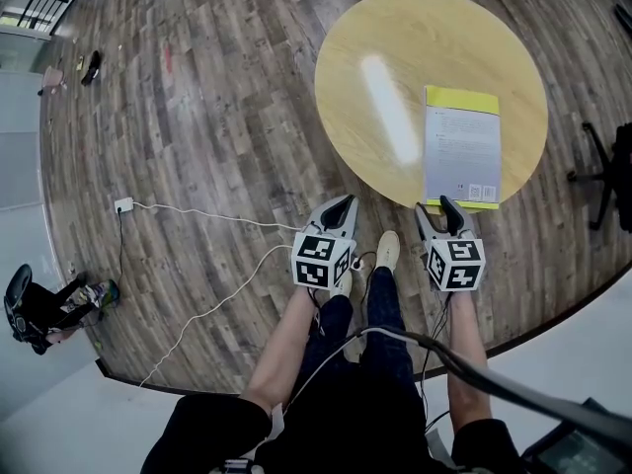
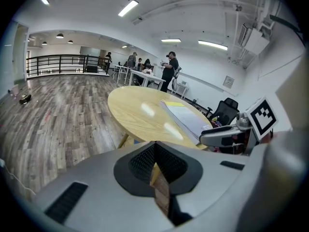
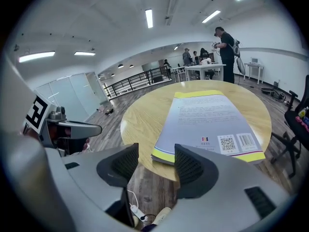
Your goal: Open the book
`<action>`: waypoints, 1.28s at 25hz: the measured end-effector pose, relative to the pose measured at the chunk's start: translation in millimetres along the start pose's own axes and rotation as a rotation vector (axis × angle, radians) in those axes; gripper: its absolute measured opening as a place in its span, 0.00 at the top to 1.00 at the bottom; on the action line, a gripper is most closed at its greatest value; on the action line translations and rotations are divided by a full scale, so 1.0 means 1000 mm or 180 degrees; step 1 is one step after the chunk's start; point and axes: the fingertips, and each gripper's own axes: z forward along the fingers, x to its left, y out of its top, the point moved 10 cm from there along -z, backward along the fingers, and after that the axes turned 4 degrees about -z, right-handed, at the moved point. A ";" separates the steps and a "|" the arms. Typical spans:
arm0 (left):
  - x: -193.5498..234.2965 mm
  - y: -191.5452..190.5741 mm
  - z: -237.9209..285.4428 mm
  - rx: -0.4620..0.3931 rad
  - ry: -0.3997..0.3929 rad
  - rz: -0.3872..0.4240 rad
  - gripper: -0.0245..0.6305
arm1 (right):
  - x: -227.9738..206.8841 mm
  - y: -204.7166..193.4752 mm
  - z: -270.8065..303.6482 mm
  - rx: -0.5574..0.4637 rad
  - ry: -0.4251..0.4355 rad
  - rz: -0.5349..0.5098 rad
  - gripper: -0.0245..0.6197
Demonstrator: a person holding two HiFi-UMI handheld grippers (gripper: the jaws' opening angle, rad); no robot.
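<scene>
Thin grey-and-yellow paperback book (image 3: pixel 207 122), likely light and floppy, lies just ahead of the parted, empty right tool (image 3: pixel 157 153); lift its near cover corner. The left tool (image 2: pixel 154 146) is closed, empty.

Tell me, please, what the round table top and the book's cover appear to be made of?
Table top: pale wood or wood-look laminate, with faint grain; smooth, semi-gloss, mirroring a ceiling light as a bright streak. Book cover: printed card or paper, probably softcover, matte to slightly satin; thin edge with layered pages shows.

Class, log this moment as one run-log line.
book: closed, on table | left gripper: shut, empty | right gripper: open, short of book
</scene>
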 end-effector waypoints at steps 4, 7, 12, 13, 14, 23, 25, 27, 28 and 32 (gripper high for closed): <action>0.001 -0.002 -0.002 0.0002 0.0016 -0.0017 0.96 | 0.004 0.000 0.001 0.0066 -0.0196 -0.0199 0.60; 0.003 -0.003 -0.003 0.0003 0.0031 -0.0034 0.97 | 0.003 0.000 0.001 0.0099 -0.0347 -0.0209 0.75; 0.003 -0.005 -0.006 -0.0002 0.0050 -0.0054 0.96 | 0.006 0.001 0.001 0.0175 -0.0322 -0.0273 0.81; 0.003 -0.005 -0.006 -0.0006 0.0048 -0.0053 0.96 | 0.008 0.002 0.002 0.0178 -0.0312 -0.0283 0.88; 0.002 -0.005 -0.006 -0.0008 0.0046 -0.0053 0.96 | 0.010 0.002 0.002 0.0178 -0.0313 -0.0295 0.93; 0.000 -0.008 -0.006 0.0002 0.0045 -0.0057 0.96 | 0.007 0.000 0.002 0.0155 -0.0227 -0.0159 0.95; -0.001 -0.008 -0.005 0.0003 0.0039 -0.0050 0.96 | 0.006 -0.001 0.002 0.0149 -0.0217 -0.0140 0.95; -0.002 -0.007 -0.005 0.0001 0.0034 -0.0046 0.97 | 0.006 -0.001 0.003 0.0146 -0.0214 -0.0132 0.95; -0.001 -0.007 -0.004 0.0000 0.0031 -0.0044 0.96 | 0.006 -0.001 0.003 0.0147 -0.0216 -0.0132 0.95; -0.001 -0.006 -0.005 -0.0002 0.0028 -0.0041 0.96 | 0.007 0.000 0.003 0.0147 -0.0222 -0.0138 0.95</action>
